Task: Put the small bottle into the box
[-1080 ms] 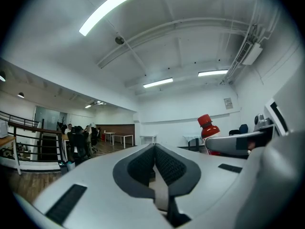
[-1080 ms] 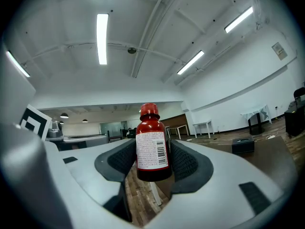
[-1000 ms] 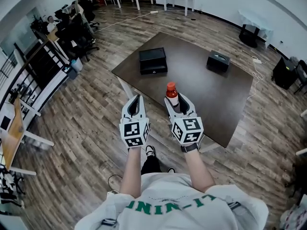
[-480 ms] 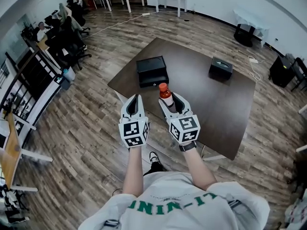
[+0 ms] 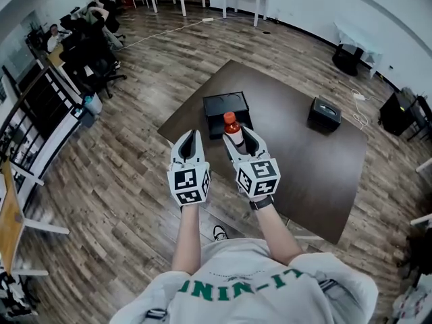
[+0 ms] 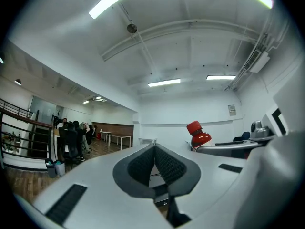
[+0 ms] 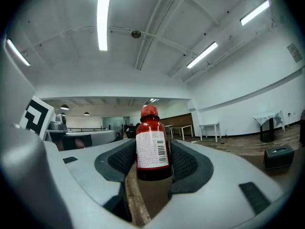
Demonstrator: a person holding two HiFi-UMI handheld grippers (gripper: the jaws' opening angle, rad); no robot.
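Standing upright between the right tongs (image 7: 153, 168), the small bottle (image 7: 152, 144) is pinched (left tongs (image 6: 155, 150) pressed together).

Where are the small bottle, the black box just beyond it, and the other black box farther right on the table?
small bottle (image 7: 152, 149): right gripper view, on its white label.
near black box (image 5: 226, 104): head view, middle of its top.
far black box (image 5: 325, 115): head view, middle of its top.

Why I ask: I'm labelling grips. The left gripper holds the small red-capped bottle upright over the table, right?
No. The right gripper holds the small bottle upright over the table, as the right gripper view shows; the left gripper is shut and empty.
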